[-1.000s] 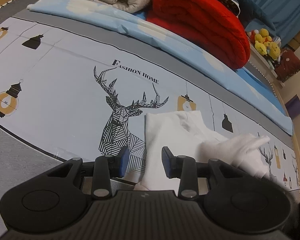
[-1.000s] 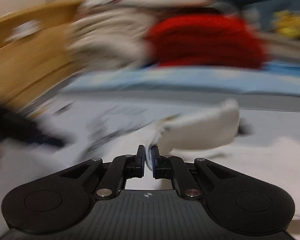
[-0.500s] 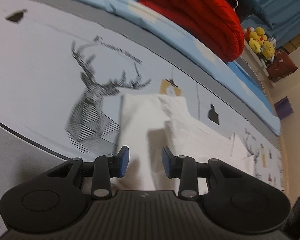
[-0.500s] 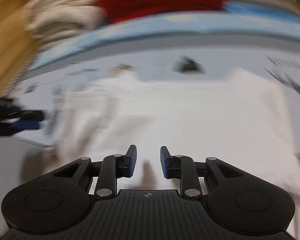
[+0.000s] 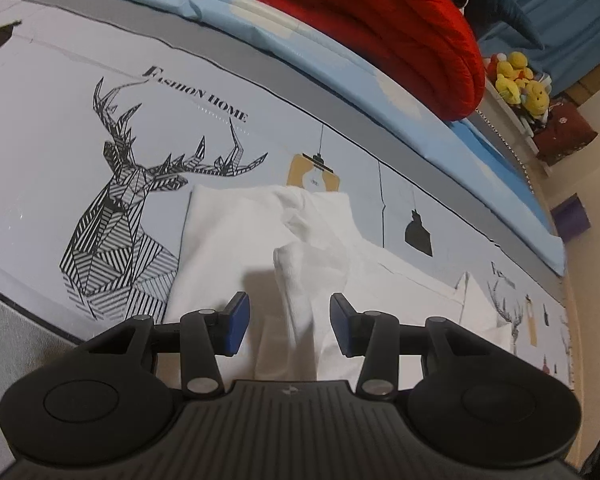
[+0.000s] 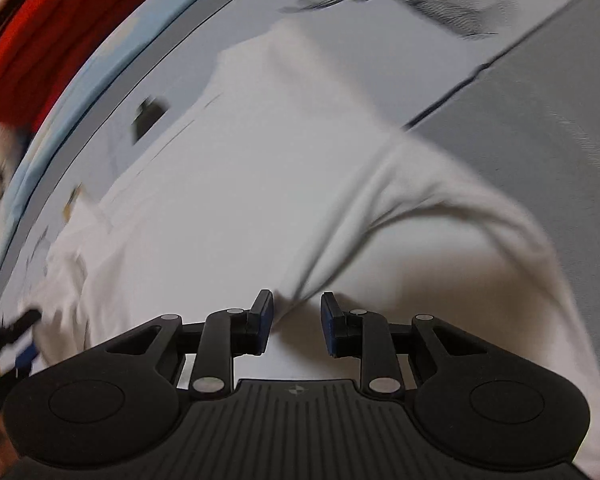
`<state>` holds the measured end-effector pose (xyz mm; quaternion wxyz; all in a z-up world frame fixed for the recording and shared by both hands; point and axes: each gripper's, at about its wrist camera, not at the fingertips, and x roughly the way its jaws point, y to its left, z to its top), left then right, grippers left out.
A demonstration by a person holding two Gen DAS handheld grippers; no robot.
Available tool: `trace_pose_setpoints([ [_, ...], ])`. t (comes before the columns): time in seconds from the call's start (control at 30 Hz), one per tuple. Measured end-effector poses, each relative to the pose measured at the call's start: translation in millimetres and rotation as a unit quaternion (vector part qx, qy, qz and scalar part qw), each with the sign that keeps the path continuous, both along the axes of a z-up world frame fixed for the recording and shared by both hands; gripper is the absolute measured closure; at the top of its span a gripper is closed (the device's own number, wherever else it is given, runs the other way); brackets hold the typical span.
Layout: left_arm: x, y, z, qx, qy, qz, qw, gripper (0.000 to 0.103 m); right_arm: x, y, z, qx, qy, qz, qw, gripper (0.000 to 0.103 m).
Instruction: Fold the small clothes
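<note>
The work surface was a printed sheet (image 5: 52,152) bearing a striped deer head (image 5: 128,216) and the words "FASHION HOME". On it a white garment (image 5: 228,248) was spread, its left edge lying against the lower right of the deer print. A sleeve (image 5: 296,292) was seen folded across the garment's body, forming a raised ridge that ran toward the camera.

In the left wrist view, the left gripper (image 5: 287,322) was positioned low over the near part of the garment. Its blue pads (image 5: 236,322) were held apart, and the jaws had just been opening. The ridge of the sleeve lay in line with the gap, but no pad was seen pressing on it; nothing was gripped.

Behind the sheet, a light blue cloth (image 5: 260,20) was laid along the far edge, and a folded red blanket (image 5: 384,36) was stacked on it. Yellow plush toys (image 5: 520,84) were located further right on a shelf.

In the right wrist view, which was blurred and strongly rolled, the garment (image 6: 260,168) filled most of the frame. The right gripper (image 6: 296,326) was positioned over the cloth beside a curved fold (image 6: 400,208). Its jaws were held partly apart, having opened within the last second. Cloth was visible in the gap, but the pads were not closed on it. The deer print (image 6: 460,4) appeared at the upper right and the red blanket (image 6: 24,40) at the upper left. Part of the other gripper was visible at the left border, too blurred for its state to be read there.
</note>
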<state>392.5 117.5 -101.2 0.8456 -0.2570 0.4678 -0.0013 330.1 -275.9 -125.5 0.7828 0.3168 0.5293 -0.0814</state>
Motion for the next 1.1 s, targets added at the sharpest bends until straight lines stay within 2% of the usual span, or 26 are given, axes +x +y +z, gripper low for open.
trace_pose_setpoints([
  [0.1, 3, -2, 0, 0.016, -0.002, -0.003, 0.9999, 0.060, 2, -16, -1, -0.003, 0.005, -0.038, 0.999, 0.076],
  [0.13, 3, -3, 0, 0.023, -0.003, -0.005, 0.9997, 0.073, 2, -20, -3, 0.005, 0.006, -0.049, 0.999, 0.076],
  [0.2, 5, -4, 2, 0.039, -0.007, -0.015, 0.9991, 0.092, 5, -25, -6, 0.020, 0.010, -0.063, 0.998, 0.076],
  [0.27, 5, -7, 5, 0.056, -0.016, -0.027, 0.9980, 0.094, 6, -30, -9, 0.026, 0.008, -0.073, 0.997, 0.083],
  [0.3, 4, -8, 8, 0.059, -0.021, -0.031, 0.9976, 0.096, 4, -33, -9, 0.027, 0.004, -0.079, 0.997, 0.092],
  [0.33, 3, -8, 11, 0.059, -0.030, -0.034, 0.9972, 0.096, 4, -37, -8, 0.031, -0.001, -0.088, 0.996, 0.095],
  [0.37, 1, -7, 16, 0.056, -0.042, -0.032, 0.9970, 0.096, 3, -42, -7, 0.038, -0.003, -0.095, 0.995, 0.096],
  [0.43, -9, 0, 34, 0.040, -0.095, -0.012, 0.9946, 0.096, 1, -48, -3, 0.049, -0.014, -0.117, 0.992, 0.098],
  [0.53, -29, 14, 61, 0.003, -0.173, 0.024, 0.9846, 0.096, -11, -58, 11, 0.042, -0.066, -0.165, 0.983, 0.098],
  [0.57, -35, 18, 65, -0.006, -0.184, 0.034, 0.9823, 0.096, -14, -59, 17, 0.039, -0.085, -0.174, 0.980, 0.098],
  [0.6, -38, 20, 64, -0.011, -0.178, 0.041, 0.9831, 0.096, -18, -59, 21, 0.033, -0.097, -0.181, 0.978, 0.098],
  [0.63, -39, 24, 57, -0.017, -0.151, 0.048, 0.9873, 0.095, -20, -58, 21, 0.027, -0.096, -0.184, 0.978, 0.098],
  [0.7, -39, 31, 32, -0.040, -0.071, 0.063, 0.9947, 0.094, -20, -56, 13, 0.022, -0.070, -0.188, 0.980, 0.098],
  [0.8, -42, 45, -5, -0.075, 0.046, 0.086, 0.9923, 0.092, -25, -60, -4, 0.023, -0.019, -0.203, 0.979, 0.096],
  [0.83, -41, 48, -13, -0.076, 0.074, 0.082, 0.9910, 0.086, -23, -59, -8, 0.025, -0.009, -0.203, 0.979, 0.094],
  [0.87, -43, 52, -17, -0.076, 0.085, 0.082, 0.9901, 0.083, -23, -58, -10, 0.023, -0.005, -0.204, 0.979, 0.092],
  [0.9, -44, 57, -17, -0.077, 0.082, 0.089, 0.9897, 0.077, -24, -57, -6, 0.015, -0.007, -0.202, 0.979, 0.086],
  [0.93, -45, 60, -15, -0.072, 0.077, 0.094, 0.9900, 0.073, -23, -53, -2, 0.007, -0.011, -0.198, 0.980, 0.085],
  [0.97, -43, 64, -11, -0.067, 0.066, 0.094, 0.9911, 0.071, -23, -50, 4, -0.003, -0.016, -0.194, 0.981, 0.084],
  [1.03, -40, 68, -3, -0.053, 0.039, 0.094, 0.9934, 0.062, -26, -44, 14, -0.024, -0.033, -0.185, 0.982, 0.084],
  [1.1, -35, 66, 0, -0.044, 0.022, 0.091, 0.9946, 0.059, -26, -37, 23, -0.040, -0.049, -0.172, 0.983, 0.084],
])
